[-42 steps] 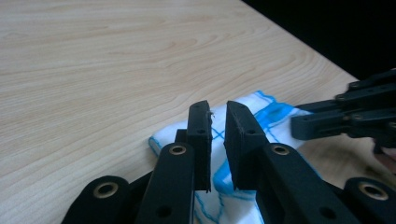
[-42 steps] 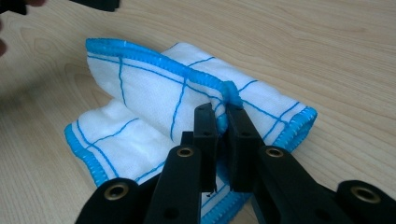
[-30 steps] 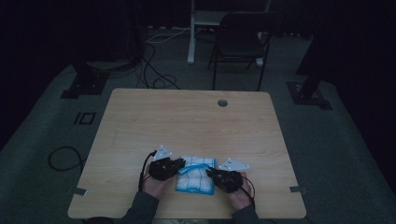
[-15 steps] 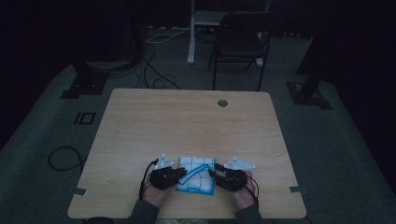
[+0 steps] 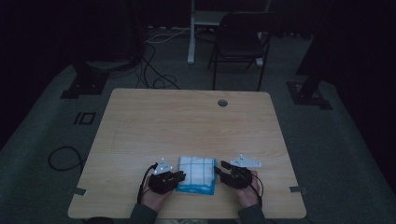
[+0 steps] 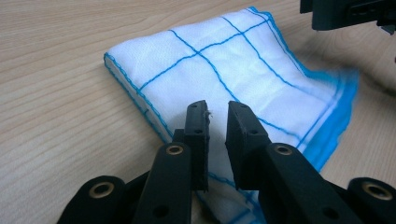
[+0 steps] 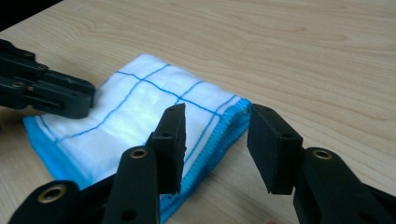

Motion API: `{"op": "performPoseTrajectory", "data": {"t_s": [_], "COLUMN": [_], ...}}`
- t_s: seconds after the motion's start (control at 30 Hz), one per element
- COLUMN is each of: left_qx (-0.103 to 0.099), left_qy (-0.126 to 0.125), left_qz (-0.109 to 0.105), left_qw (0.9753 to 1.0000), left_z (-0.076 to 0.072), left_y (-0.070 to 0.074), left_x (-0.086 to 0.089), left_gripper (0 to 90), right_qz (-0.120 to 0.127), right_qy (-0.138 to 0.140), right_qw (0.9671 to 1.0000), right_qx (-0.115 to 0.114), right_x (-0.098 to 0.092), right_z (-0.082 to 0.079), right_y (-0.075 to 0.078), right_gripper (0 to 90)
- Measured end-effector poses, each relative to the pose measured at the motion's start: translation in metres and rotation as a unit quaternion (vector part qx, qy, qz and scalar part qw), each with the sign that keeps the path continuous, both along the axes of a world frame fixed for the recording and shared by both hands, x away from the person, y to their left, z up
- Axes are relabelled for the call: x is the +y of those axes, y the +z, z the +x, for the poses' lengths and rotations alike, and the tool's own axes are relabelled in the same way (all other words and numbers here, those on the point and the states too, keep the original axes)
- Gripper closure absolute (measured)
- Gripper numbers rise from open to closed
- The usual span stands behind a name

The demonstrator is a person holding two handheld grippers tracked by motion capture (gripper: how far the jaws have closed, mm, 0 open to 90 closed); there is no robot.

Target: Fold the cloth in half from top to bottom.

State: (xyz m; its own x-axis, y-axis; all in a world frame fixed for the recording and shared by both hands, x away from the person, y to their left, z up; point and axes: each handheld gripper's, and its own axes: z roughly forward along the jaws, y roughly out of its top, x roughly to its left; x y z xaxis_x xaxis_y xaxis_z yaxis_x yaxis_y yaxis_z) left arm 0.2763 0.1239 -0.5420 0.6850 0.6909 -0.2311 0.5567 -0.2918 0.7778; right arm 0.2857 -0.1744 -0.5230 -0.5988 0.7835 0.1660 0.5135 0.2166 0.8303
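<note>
A folded white cloth with thin blue grid lines and a blue hem lies flat near the table's front edge. My left gripper is at its left side. In the left gripper view its jaws hover over the cloth's near edge with a narrow gap and nothing between them. My right gripper is at the cloth's right side. In the right gripper view it stands wide open over the hemmed edge of the cloth. The left gripper's fingers rest at the cloth's far side.
The wooden table has a cable hole at the back right. Behind the table stand a dark folding chair and a white post. Cables lie on the floor to the left.
Both hands have drawn back toward the front edge and slightly apart. The cloth now lies flat between the two grippers.
</note>
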Motion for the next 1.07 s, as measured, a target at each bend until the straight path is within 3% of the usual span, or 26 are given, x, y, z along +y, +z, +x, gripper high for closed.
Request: {"op": "performPoseTrajectory", "data": {"t_s": [0.3, 0.47, 0.63, 1.07], "left_qx": [-0.012, -0.022, -0.023, -0.018], "left_qy": [0.007, 0.027, 0.043, 0.074], "left_qz": [0.005, 0.009, 0.017, 0.010], "left_qw": [0.9999, 0.9994, 0.9987, 0.9970], "left_z": [-0.006, -0.002, 0.003, 0.008], "left_y": [0.002, 0.003, 0.000, -0.002], "left_x": [0.007, 0.016, 0.024, 0.042], "left_gripper": [77.2, 74.0, 72.7, 68.7], "right_qz": [-0.004, -0.010, -0.019, -0.024], "right_qy": [-0.008, -0.020, -0.031, -0.066], "right_qw": [1.0000, 0.9997, 0.9993, 0.9973], "right_qx": [0.003, 0.009, 0.009, 0.024], "right_x": [-0.003, -0.007, -0.012, -0.033], "right_z": [0.001, 0.004, 0.006, 0.016], "right_y": [-0.001, -0.005, -0.006, -0.009], "right_gripper": [57.1, 56.1, 55.8, 55.7]}}
